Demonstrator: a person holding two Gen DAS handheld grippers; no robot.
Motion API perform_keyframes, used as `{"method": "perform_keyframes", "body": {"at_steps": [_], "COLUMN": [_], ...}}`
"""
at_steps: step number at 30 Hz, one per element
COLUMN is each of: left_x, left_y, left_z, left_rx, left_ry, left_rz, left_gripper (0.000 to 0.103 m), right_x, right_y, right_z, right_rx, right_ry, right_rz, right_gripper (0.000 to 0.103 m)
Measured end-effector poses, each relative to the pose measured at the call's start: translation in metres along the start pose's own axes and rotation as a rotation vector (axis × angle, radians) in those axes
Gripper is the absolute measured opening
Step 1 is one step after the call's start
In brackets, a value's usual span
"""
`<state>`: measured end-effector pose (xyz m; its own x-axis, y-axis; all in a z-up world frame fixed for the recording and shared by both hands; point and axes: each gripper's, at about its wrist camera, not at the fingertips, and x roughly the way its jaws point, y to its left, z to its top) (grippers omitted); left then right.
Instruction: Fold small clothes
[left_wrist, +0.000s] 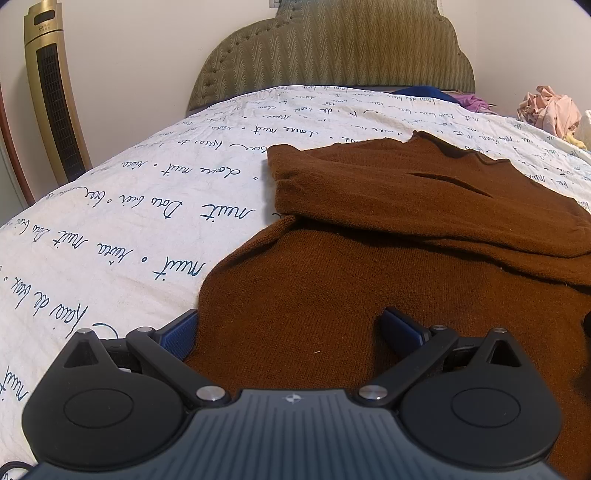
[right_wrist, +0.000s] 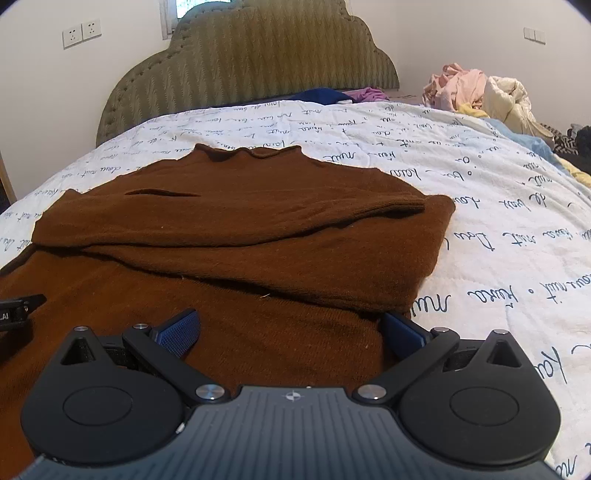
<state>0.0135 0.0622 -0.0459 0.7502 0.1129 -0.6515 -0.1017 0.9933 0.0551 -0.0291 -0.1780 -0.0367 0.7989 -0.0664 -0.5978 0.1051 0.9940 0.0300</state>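
Spanning wide, jaws of left gripper (left_wrist: 291, 328) fully parted, nothing clamped; blue ribbed pads (left_wrist: 179, 334) set low at near hem of brown sweater (left_wrist: 369, 229). Left pad at sweater's left edge, over quilt; right pad over knit. Whether pads touch fabric: cannot tell.

Right gripper (right_wrist: 291, 328): jaws likewise spread wide, nothing held. Left pad (right_wrist: 181, 332) over knit body; right pad (right_wrist: 400, 330) at sweater's right edge, beside quilt.

Brown sweater (right_wrist: 236, 236): fine-ribbed knit, rust-brown, lying flat on white quilt (left_wrist: 110, 221) with collar toward headboard. Short stand-up collar, rim slightly wavy. Both sleeves folded inward across chest, forming thick overlapping bands; left wrist view shows one cuff end near left edge, right wrist view shows other cuff near right edge. Narrow crease or slit visible in upper layer below collar. Lower body smooth, extending toward both grippers. Small pale lint specks on surface.

Visible at left border of right wrist view: black part of left gripper, resting on or above knit.

White quilt (right_wrist: 498, 229): printed with dark cursive script, covering bed. Beyond: padded olive headboard (left_wrist: 332, 48) with chevron pattern against pale wall. Heap of pink and cream clothes (right_wrist: 476, 96) at far right corner of bed; blue and purple items near headboard. Gold tower fan (left_wrist: 55, 96) standing at left of bed. Wall sockets (right_wrist: 81, 33) above headboard's left side.
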Motion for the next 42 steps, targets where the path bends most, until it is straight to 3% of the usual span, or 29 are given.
{"method": "perform_keyframes", "body": {"at_steps": [16, 39, 42], "left_x": [-0.001, -0.032, -0.036], "left_y": [0.001, 0.008, 0.010], "left_z": [0.000, -0.001, -0.002], "left_rx": [-0.003, 0.037, 0.040], "left_ry": [0.000, 0.080, 0.081], "left_rz": [-0.001, 0.000, 0.000], "left_gripper": [0.103, 0.103, 0.103], "right_x": [-0.005, -0.036, -0.047], "right_y": [-0.001, -0.006, -0.007], "right_z": [-0.004, -0.017, -0.018], "right_rx": [0.015, 0.058, 0.060], "right_ry": [-0.002, 0.015, -0.027], "right_rz": [0.005, 0.048, 0.056], "right_gripper": [0.103, 0.103, 0.103]}}
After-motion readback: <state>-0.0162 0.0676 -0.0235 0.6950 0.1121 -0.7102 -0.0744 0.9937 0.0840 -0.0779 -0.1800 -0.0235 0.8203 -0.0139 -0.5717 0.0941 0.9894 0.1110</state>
